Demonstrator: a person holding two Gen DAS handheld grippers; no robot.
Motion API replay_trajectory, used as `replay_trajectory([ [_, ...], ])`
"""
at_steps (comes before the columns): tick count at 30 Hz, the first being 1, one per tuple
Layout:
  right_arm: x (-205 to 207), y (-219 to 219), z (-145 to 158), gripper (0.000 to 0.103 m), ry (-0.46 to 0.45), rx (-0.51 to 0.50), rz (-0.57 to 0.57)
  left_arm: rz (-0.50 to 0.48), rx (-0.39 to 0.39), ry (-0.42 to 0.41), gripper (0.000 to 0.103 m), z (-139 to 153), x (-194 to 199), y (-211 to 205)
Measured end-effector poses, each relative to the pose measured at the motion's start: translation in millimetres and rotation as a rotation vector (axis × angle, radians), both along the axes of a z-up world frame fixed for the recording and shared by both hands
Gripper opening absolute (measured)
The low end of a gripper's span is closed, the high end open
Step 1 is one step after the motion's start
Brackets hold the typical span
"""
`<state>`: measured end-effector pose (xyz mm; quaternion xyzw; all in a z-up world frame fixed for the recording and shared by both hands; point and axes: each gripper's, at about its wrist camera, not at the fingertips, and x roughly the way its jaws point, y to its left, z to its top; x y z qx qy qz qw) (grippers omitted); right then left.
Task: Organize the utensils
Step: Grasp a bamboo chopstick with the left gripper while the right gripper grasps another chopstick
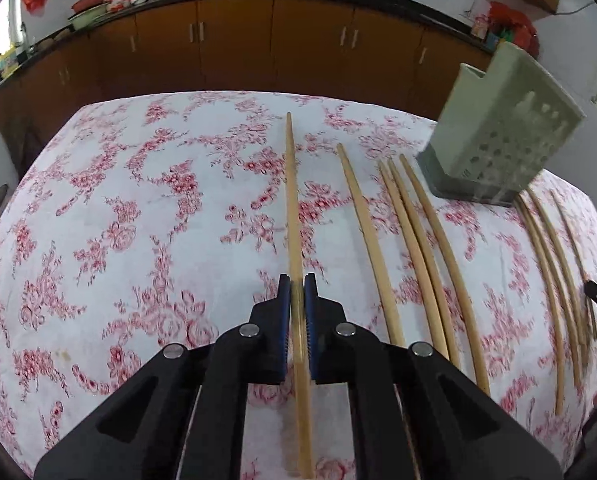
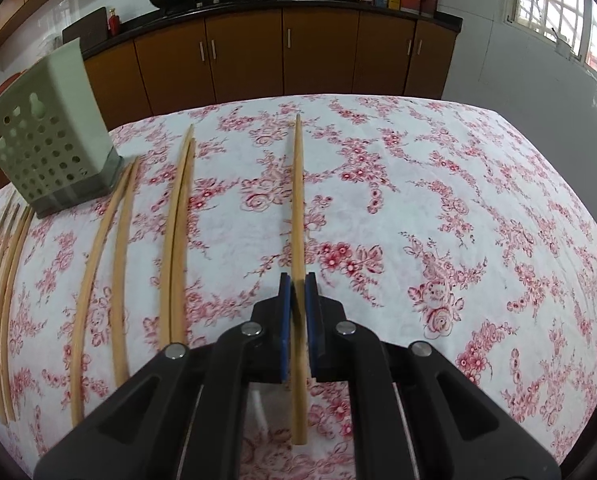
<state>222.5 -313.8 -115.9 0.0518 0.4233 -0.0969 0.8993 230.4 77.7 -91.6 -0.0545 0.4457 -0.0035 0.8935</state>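
Both jaws clamp 1 chopstick (image 1: 294, 216) each, beside holder (image 1: 502, 136).

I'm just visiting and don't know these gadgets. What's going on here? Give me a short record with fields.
place: table with a flowered cloth, kitchen cabinets behind
left gripper: jaws shut on a chopstick
right gripper: jaws shut on another chopstick
holder: green perforated utensil holder, upright on the table, looks empty
loose chopsticks: several lying on the cloth, on both sides of the holder
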Motion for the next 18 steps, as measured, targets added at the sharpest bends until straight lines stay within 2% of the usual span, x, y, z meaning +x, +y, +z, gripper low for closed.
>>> replay_trajectory([
  [8, -14.3, 4.5, -1.3, 0.01, -0.007, -0.025, 0.014, -0.029, 0.015, -0.018, 0.013, -1.2, -31.9, -1.0],
  [14, -23.9, 5.7, -1.7, 0.01, -0.008, -0.02, 0.014, -0.036, 0.071, -0.044, 0.013, -3.8, -45.5, -7.9],
  [18, -27.1, 6.6, -2.0, 0.01, -0.008, -0.018, 0.016, -0.028, 0.057, -0.044, 0.013, -3.5, -50.2, -4.4],
])
